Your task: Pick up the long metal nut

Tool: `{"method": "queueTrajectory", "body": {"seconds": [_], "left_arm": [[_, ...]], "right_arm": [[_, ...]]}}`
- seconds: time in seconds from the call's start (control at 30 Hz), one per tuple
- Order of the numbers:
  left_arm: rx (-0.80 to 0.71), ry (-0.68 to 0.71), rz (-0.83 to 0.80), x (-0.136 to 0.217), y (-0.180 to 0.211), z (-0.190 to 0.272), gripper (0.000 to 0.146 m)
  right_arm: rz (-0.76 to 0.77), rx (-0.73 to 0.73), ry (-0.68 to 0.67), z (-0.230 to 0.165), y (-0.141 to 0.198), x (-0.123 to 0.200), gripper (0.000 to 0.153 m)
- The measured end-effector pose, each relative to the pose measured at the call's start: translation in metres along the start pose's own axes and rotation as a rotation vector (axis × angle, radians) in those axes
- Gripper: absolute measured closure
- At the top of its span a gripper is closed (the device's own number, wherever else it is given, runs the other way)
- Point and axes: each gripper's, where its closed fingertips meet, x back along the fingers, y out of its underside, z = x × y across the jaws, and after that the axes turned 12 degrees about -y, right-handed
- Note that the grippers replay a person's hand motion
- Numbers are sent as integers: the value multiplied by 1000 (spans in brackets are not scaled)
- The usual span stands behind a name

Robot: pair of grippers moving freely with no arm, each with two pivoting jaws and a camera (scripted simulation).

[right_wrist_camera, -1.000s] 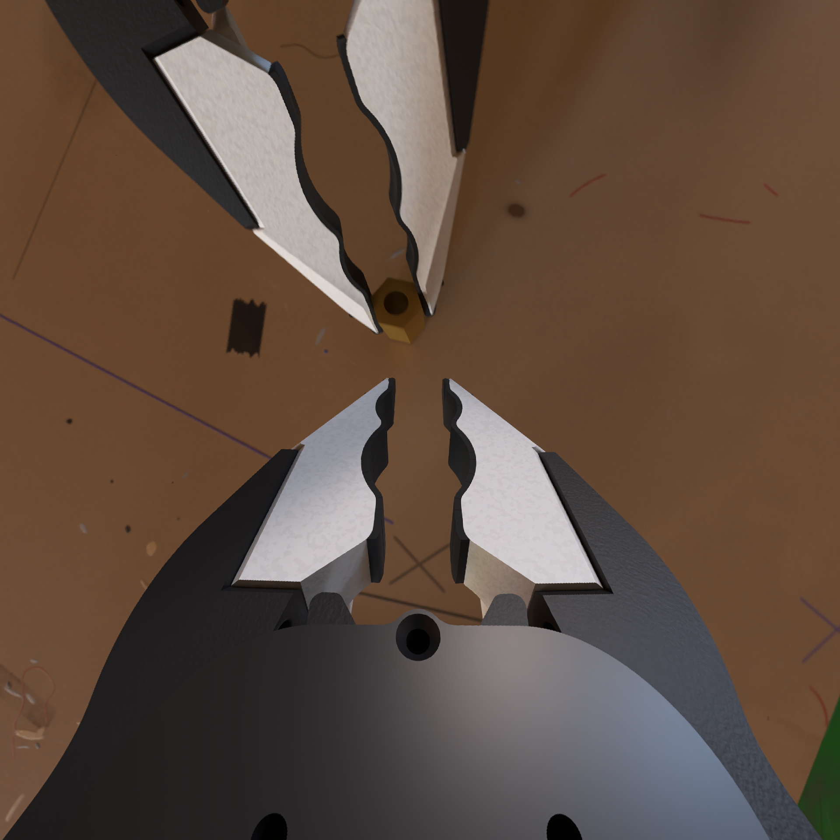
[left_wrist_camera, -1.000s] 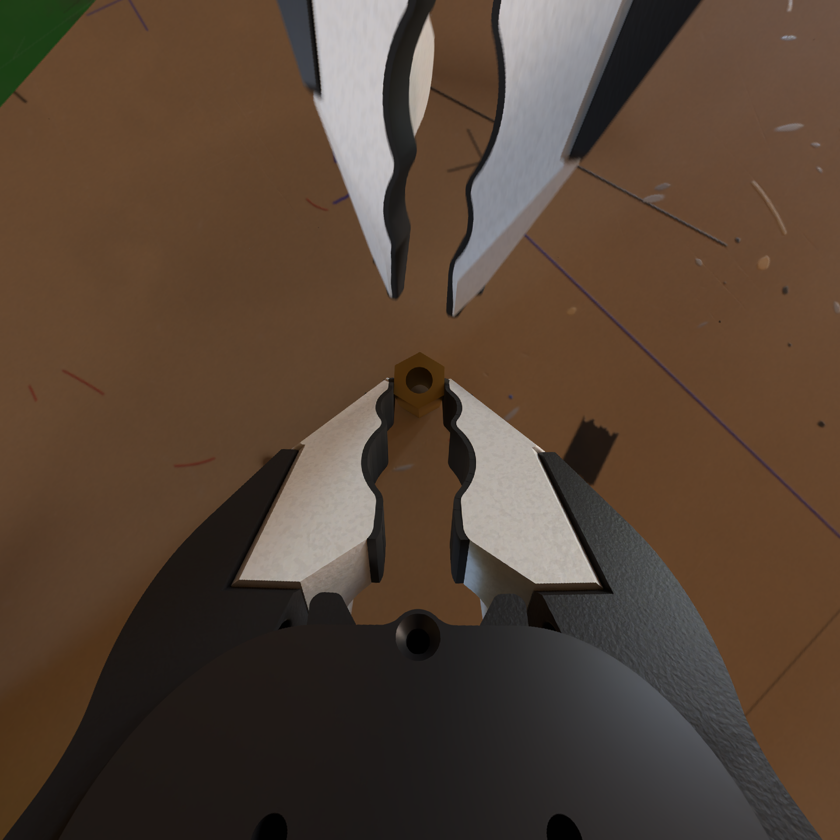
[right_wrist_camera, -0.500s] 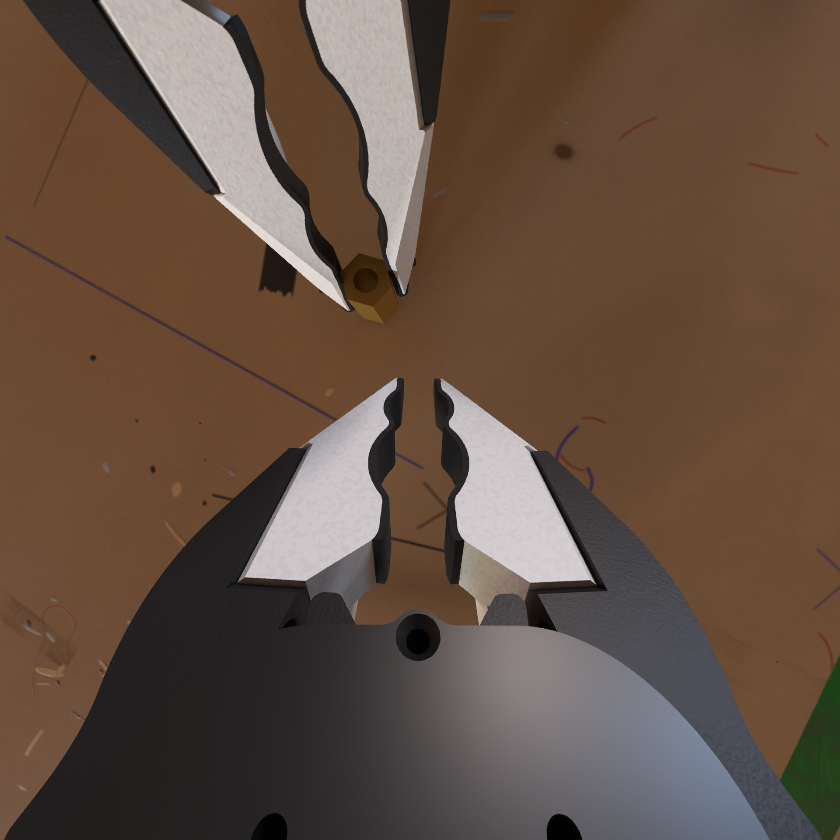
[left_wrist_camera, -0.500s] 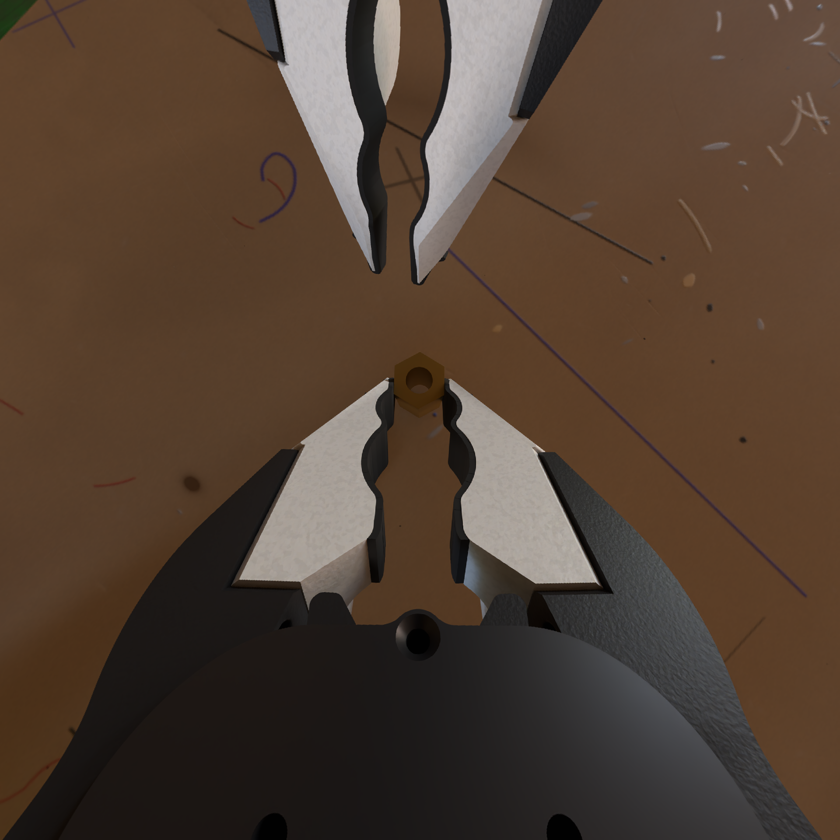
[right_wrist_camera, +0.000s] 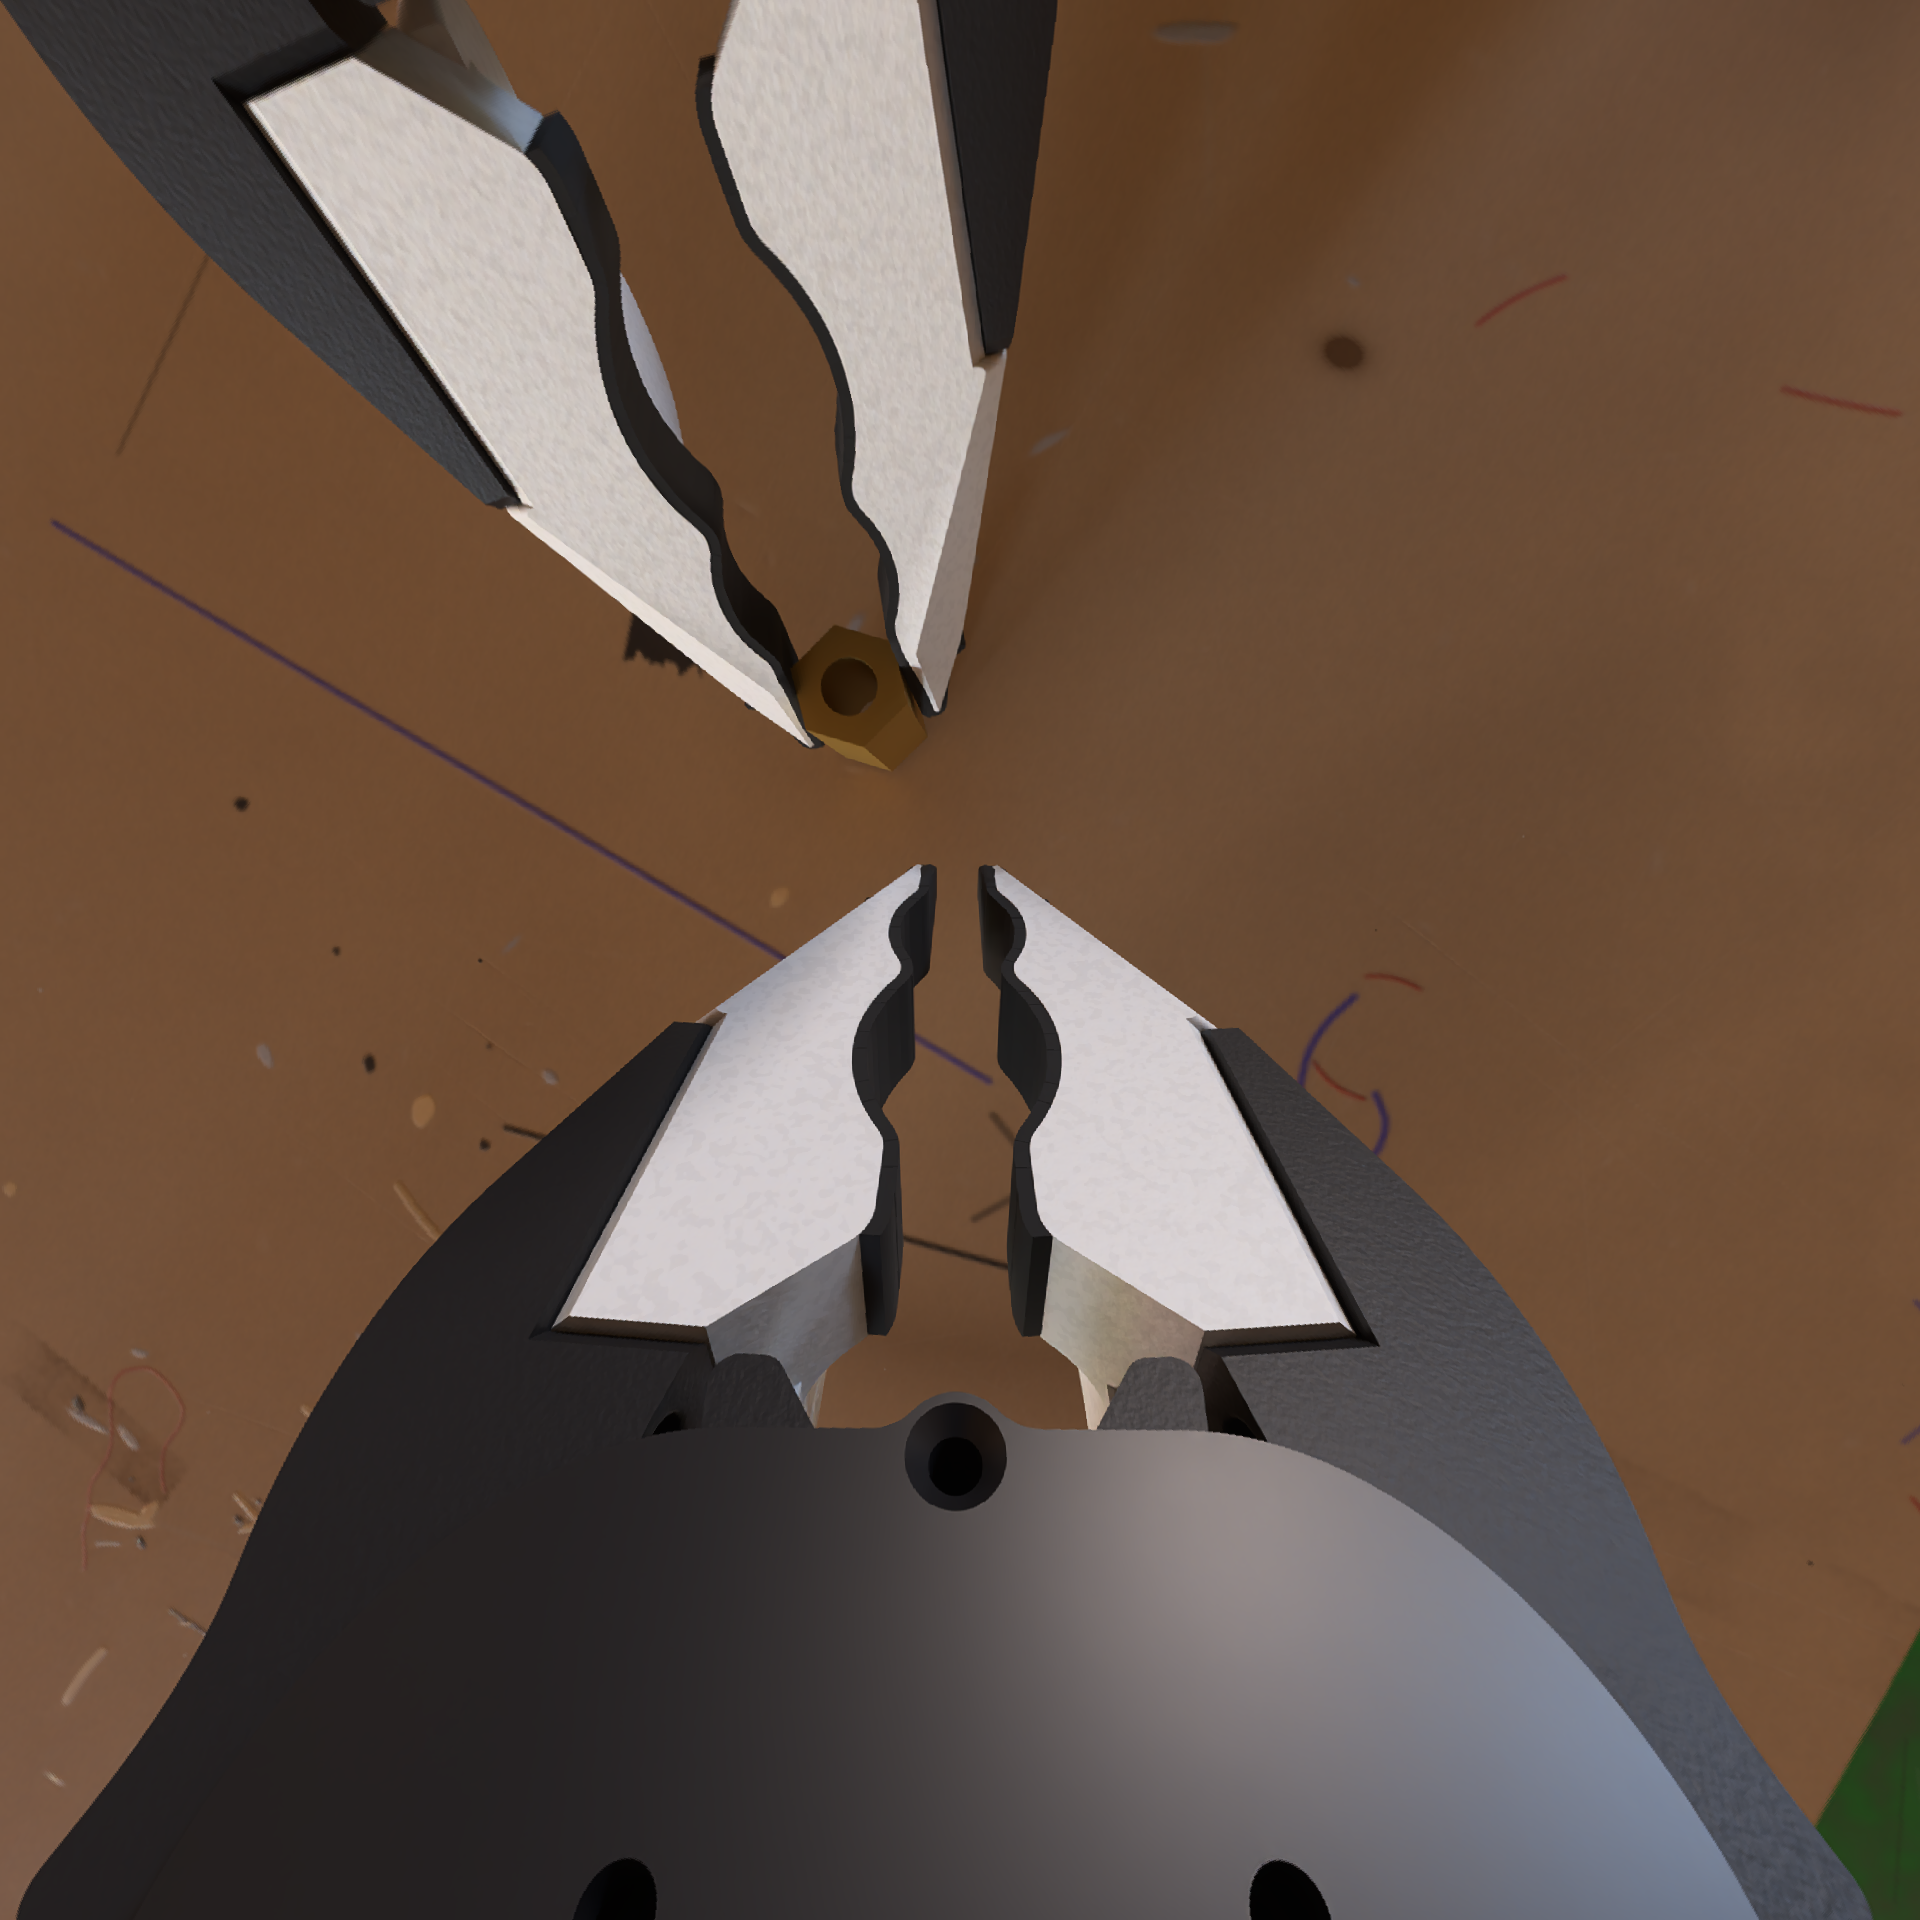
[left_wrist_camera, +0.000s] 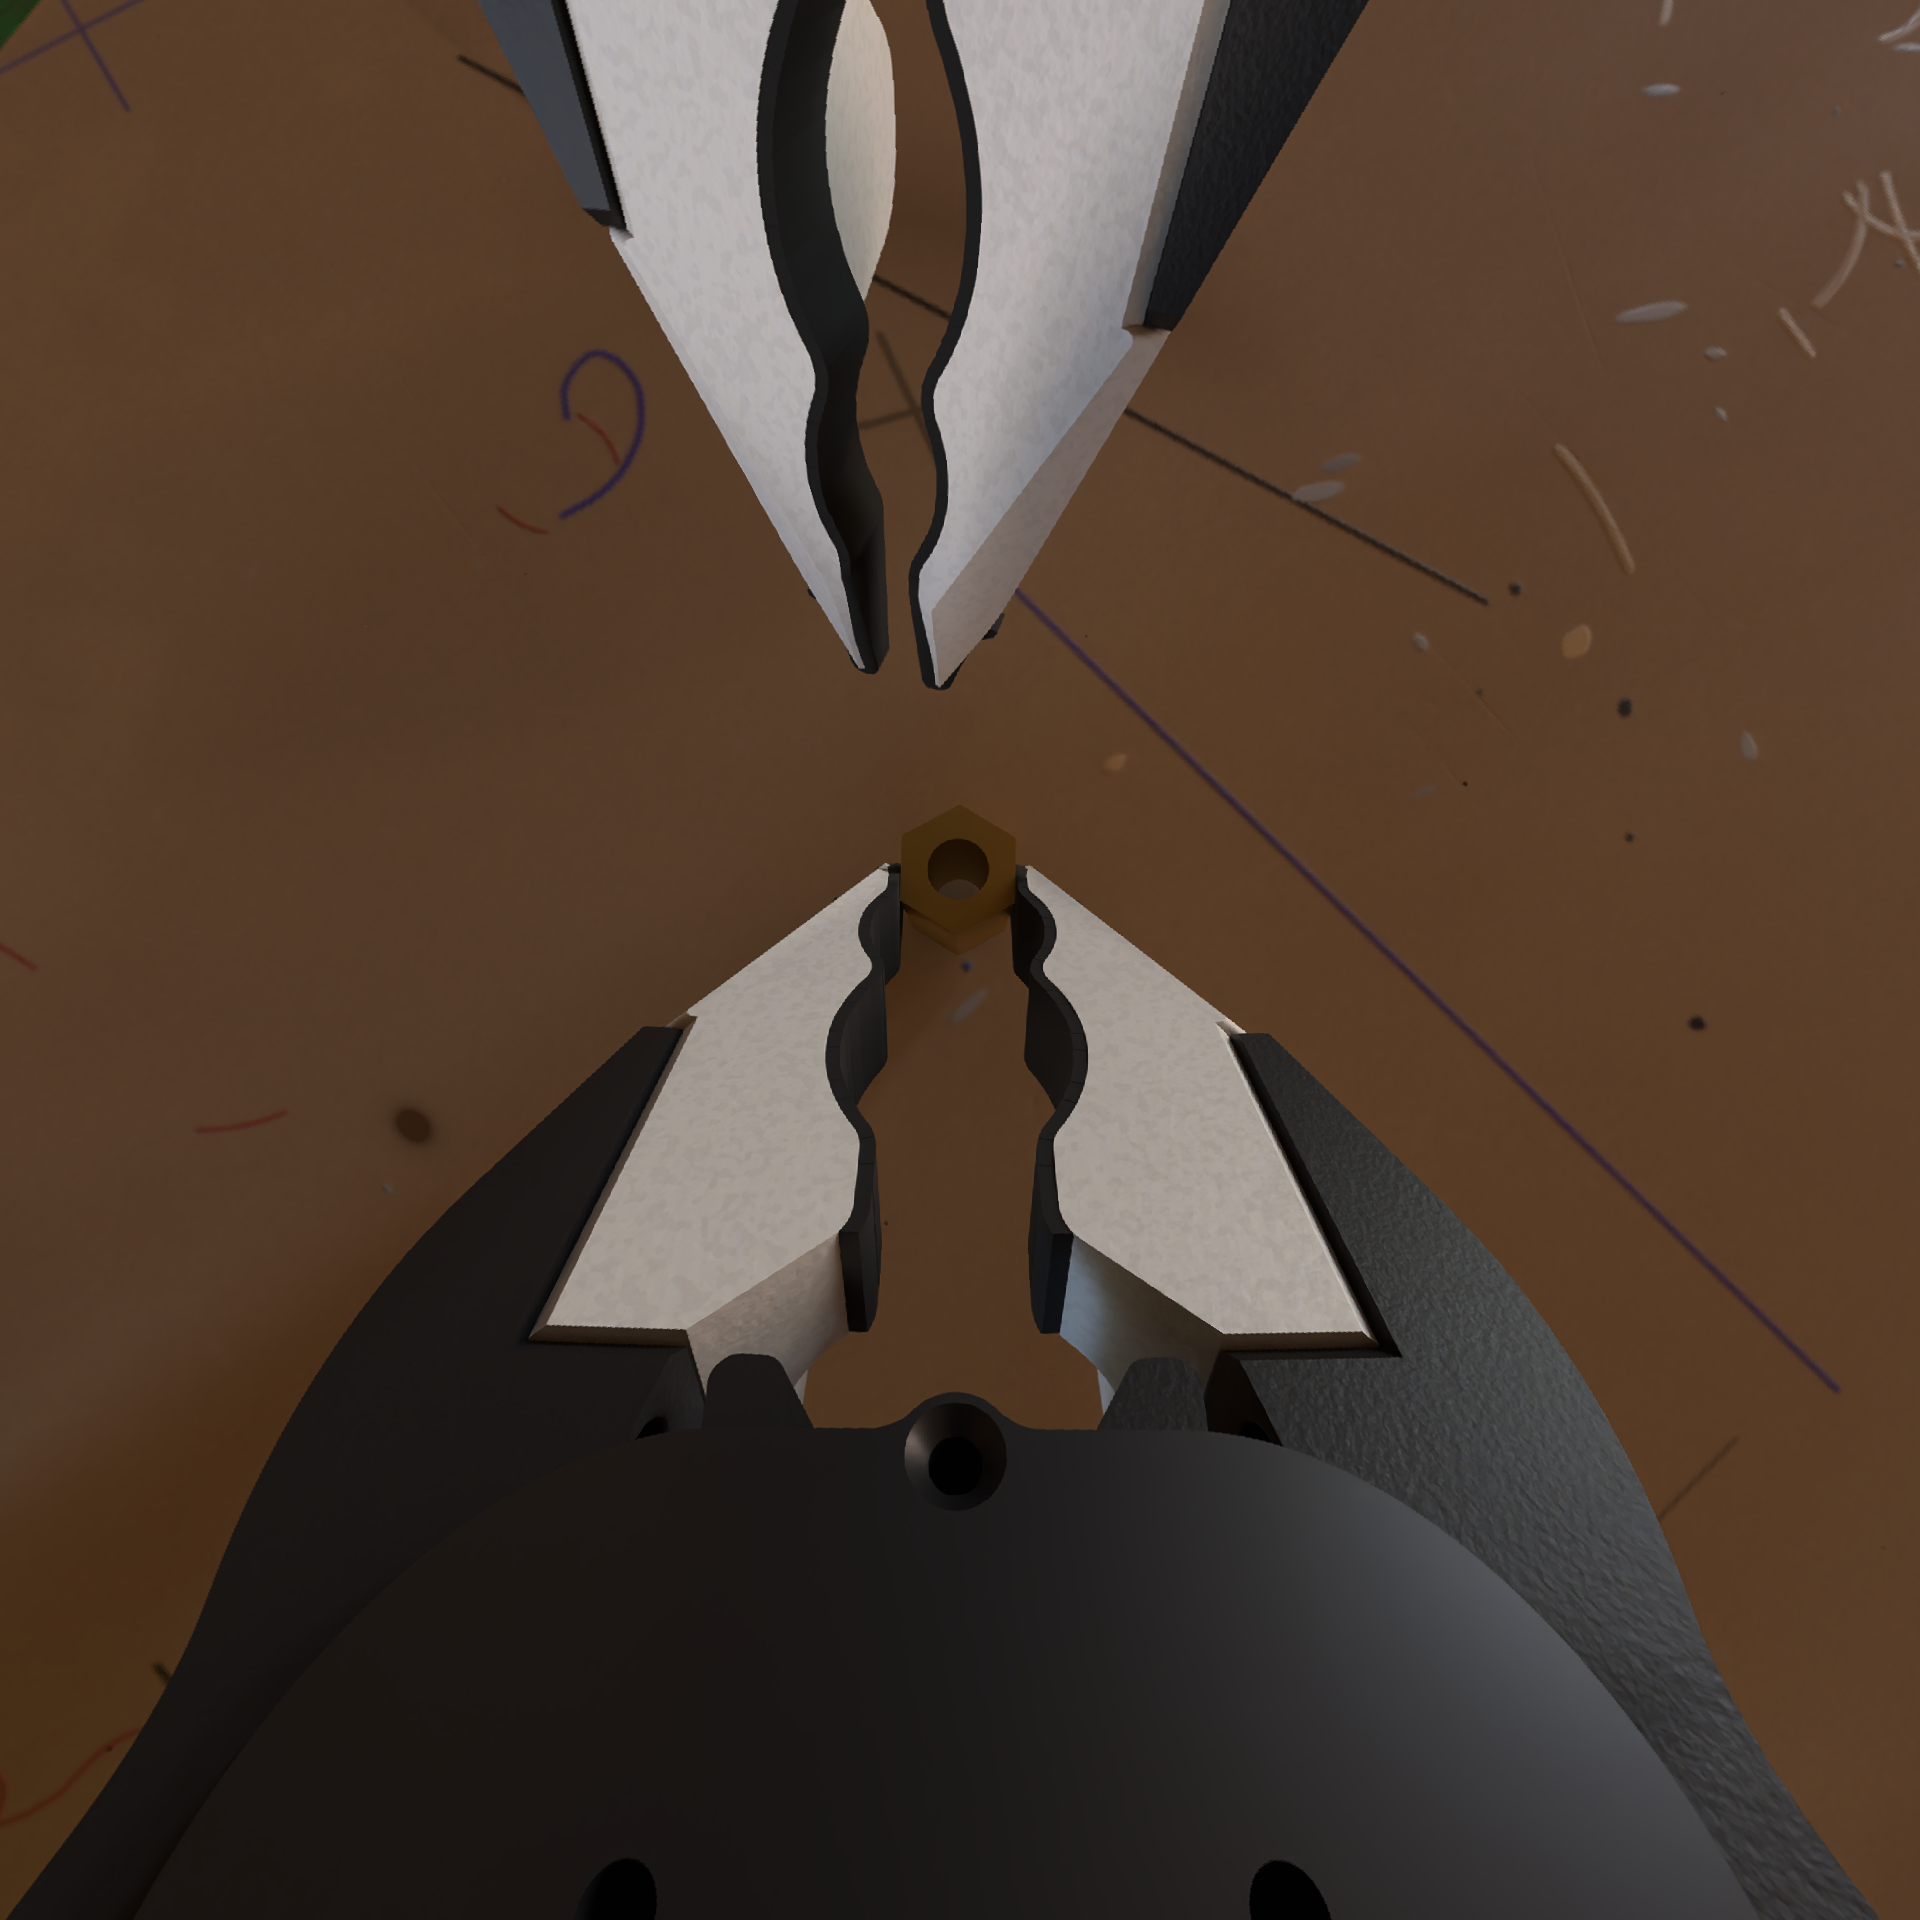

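Observation:
The long metal nut (left_wrist_camera: 956, 873) is brass-coloured and hexagonal, and its bore faces the camera. My left gripper (left_wrist_camera: 956, 885) is shut on it, pinching its flat sides between the fingertips. In the right wrist view the nut (right_wrist_camera: 857, 691) shows in the tips of the left gripper (right_wrist_camera: 871, 717), with its lower end sticking out below them. My right gripper (right_wrist_camera: 957, 873) is empty, its jaws closed to a thin slit. It points at the nut from a short way off. In the left wrist view the right gripper (left_wrist_camera: 902, 673) faces me just beyond the nut.
A brown table top (left_wrist_camera: 312, 727) with pen lines, specks and scratches fills both views. A dark bit of tape (right_wrist_camera: 646, 649) shows behind the left gripper's finger. A green patch (right_wrist_camera: 1875, 1808) lies at the lower right edge of the right wrist view.
The right gripper's jaws have narrowed from a clear gap to a slit. The table marks have slid past in both views while the nut has stayed fixed in the left gripper's tips.

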Motion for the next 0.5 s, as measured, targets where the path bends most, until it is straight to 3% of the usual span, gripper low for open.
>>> {"method": "queueTrajectory", "body": {"seconds": [0.13,0.5], "left_arm": [[-22,-6,-16,-1,0,-1,126],[-53,1,-31,-2,0,0,126]], "right_arm": [[32,-23,2,1,-4,-2,153],[-51,-10,13,6,5,-10,153]]}}
